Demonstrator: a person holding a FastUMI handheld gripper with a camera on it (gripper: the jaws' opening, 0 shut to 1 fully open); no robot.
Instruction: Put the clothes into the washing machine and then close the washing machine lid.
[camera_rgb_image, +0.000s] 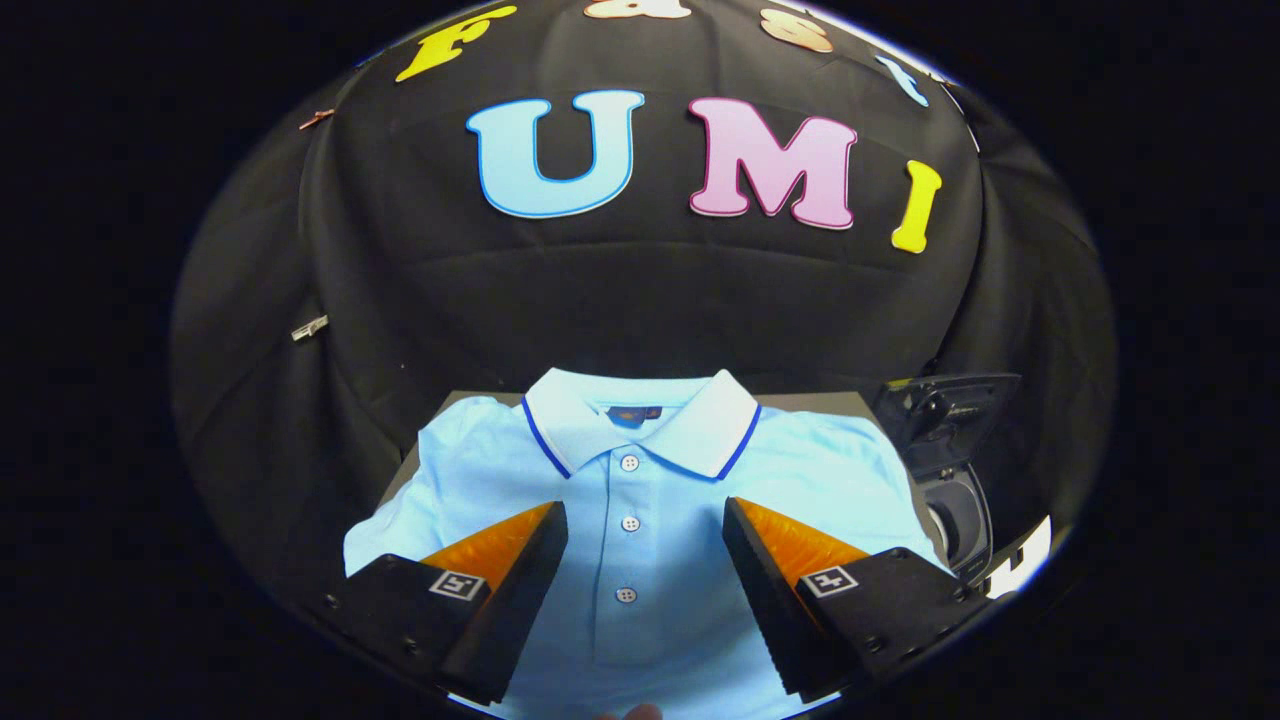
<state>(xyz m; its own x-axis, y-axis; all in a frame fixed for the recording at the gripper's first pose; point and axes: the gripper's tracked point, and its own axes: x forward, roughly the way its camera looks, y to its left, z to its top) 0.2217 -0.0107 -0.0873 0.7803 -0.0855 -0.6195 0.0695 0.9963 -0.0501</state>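
Fingers (645, 530) stood wide open, empty, over the polo shirt (630, 480); pinching one thin layer risked slipping before the washing machine (950, 450) at two o'clock

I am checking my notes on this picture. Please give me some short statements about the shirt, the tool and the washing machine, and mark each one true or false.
1. The tool is open, with nothing pressed between its fingers. True.
2. The polo shirt is already inside the washing machine. False: it lies spread flat on the table, with its button placket between the fingers.
3. The shirt's collar is white with a dark blue stripe. True.
4. The washing machine lid is closed. False: it stands raised above the drum opening.
5. The washing machine stands beside the shirt's collar end. True.
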